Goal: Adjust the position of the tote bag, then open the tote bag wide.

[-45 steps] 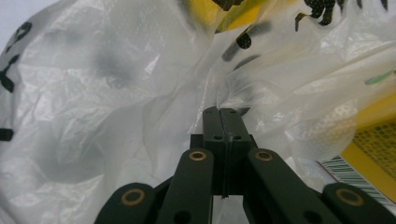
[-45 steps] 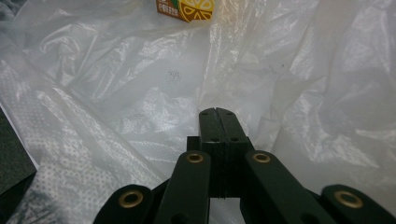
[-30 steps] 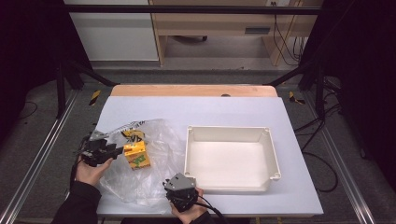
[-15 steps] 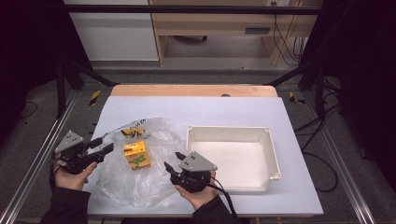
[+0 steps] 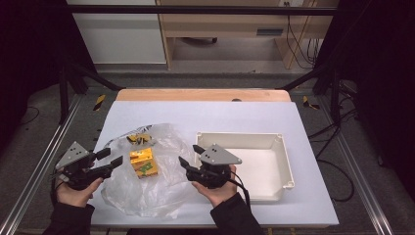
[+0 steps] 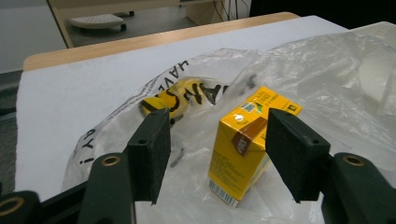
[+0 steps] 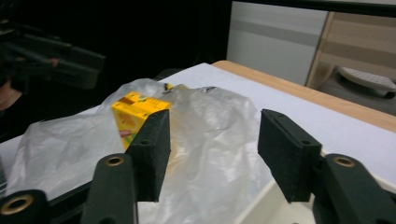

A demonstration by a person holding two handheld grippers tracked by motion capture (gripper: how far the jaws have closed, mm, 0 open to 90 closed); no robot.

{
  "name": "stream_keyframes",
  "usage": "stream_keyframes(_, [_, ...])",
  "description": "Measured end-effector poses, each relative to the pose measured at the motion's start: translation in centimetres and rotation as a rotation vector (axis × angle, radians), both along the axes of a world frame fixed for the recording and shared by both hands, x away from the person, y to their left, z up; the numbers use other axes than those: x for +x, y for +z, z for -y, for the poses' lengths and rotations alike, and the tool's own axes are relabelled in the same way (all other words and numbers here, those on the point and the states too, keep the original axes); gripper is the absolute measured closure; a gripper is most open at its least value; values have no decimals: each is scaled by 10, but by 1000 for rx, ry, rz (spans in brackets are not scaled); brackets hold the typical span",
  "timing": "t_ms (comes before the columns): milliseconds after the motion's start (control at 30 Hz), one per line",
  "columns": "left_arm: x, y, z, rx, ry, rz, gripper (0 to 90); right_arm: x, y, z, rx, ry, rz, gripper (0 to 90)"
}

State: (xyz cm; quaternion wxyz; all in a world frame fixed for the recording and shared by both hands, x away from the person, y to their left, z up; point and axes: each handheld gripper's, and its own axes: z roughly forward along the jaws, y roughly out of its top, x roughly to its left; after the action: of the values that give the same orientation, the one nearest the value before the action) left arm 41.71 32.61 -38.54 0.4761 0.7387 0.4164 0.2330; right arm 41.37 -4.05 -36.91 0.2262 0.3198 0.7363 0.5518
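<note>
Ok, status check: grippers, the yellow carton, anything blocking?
Left gripper open, nothing held. Right gripper open, nothing held. Yellow carton upright on the clear plastic bag, between both grippers. White tray clear of it, nothing blocking.

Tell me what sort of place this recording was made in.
Probably a lab or workshop set up for recording, not a home. The white-covered table sits inside a dark metal frame, loose cables trail over the bare floor behind it, and a plain wooden workbench stands at the back.

Clear plastic bag (image 6: pixel 140 98): black print, upside down, roughly "HAVE… A…Y!". Yellow carton (image 6: pixel 243 149): print unreadable.
</note>
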Motion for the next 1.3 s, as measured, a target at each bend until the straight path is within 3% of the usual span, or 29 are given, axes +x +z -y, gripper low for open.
stream_keyframes(167, [0, 0, 7, 20, -23, 5, 371, 9, 5, 16, 17, -41, -14, 386])
stream_keyframes(433, [3, -4, 15, 57, -53, 4, 326, 20, 5, 56, 2, -104, -43, 339])
stream_keyframes(667, [8, -7, 21, 76, -86, -5, 290, 13, -4, 101, -23, -161, -47, 299])
stream_keyframes(900, [14, -11, 31, 115, -125, -1, 255, 3, -25, 153, -58, -248, -74, 272])
stream_keyframes(1300, [27, -22, 42, 173, -158, -33, 240, -4, -38, 190, -68, -297, -108, 246])
